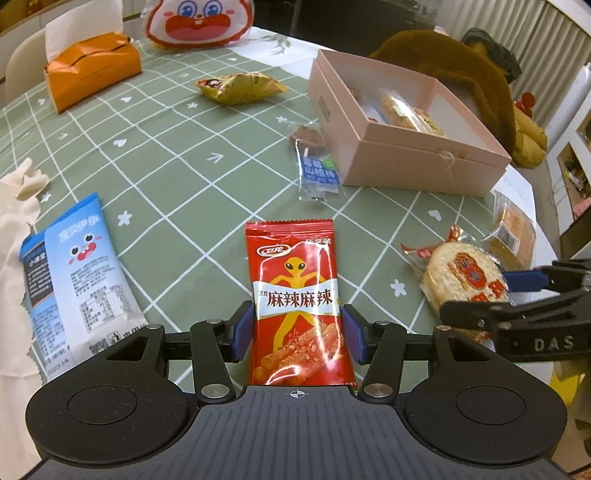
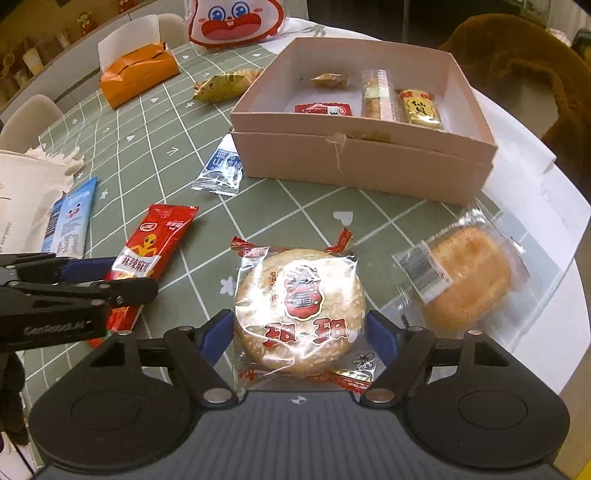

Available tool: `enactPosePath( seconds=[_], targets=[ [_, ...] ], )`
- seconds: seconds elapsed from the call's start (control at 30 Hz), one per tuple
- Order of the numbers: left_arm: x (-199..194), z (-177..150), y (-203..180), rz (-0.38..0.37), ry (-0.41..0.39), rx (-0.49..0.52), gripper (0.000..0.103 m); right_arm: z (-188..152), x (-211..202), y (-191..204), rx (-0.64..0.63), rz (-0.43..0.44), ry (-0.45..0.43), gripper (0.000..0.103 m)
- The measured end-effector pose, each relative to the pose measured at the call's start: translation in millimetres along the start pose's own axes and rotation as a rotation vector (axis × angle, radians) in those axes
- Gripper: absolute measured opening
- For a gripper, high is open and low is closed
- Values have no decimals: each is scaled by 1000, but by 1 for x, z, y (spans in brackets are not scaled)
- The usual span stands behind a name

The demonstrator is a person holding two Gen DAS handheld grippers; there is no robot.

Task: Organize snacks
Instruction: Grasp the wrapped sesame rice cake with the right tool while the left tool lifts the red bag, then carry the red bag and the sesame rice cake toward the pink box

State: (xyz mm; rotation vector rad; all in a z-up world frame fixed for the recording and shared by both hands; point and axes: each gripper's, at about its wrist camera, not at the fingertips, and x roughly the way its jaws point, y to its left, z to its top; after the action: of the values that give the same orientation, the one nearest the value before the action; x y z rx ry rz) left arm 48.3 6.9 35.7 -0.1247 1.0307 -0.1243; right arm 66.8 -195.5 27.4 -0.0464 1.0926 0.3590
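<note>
My left gripper has its blue pads against both sides of a red spicy-strip packet lying on the green checked tablecloth. My right gripper has its pads against both sides of a round sesame cake in clear wrap, also lying on the cloth. The red packet also shows in the right wrist view, and the sesame cake in the left wrist view. A pink open box beyond holds several wrapped snacks.
Loose on the cloth are a wrapped bun, a blue-and-clear candy packet, a yellow packet and a blue-white pouch. An orange tissue box and a cartoon bag stand behind. The table edge is at right.
</note>
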Motion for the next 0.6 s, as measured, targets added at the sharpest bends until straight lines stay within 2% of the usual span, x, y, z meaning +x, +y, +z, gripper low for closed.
enactPosePath(
  seconds=[0.13, 0.37, 0.47, 0.6],
  targets=[
    [-3, -5, -4, -30, -3, -58, 54, -7, -8, -2, -1, 11, 23, 78],
    [-14, -7, -28, -80, -17, -45, 52, -4, -43, -7, -6, 30, -29, 78],
    [-30, 10, -36, -96, -73, -40, 51, 8, -64, -11, -5, 50, -84, 78],
    [-59, 51, -44, -123, -203, -47, 51, 41, -93, -21, 11, 67, -174, 77]
  ],
)
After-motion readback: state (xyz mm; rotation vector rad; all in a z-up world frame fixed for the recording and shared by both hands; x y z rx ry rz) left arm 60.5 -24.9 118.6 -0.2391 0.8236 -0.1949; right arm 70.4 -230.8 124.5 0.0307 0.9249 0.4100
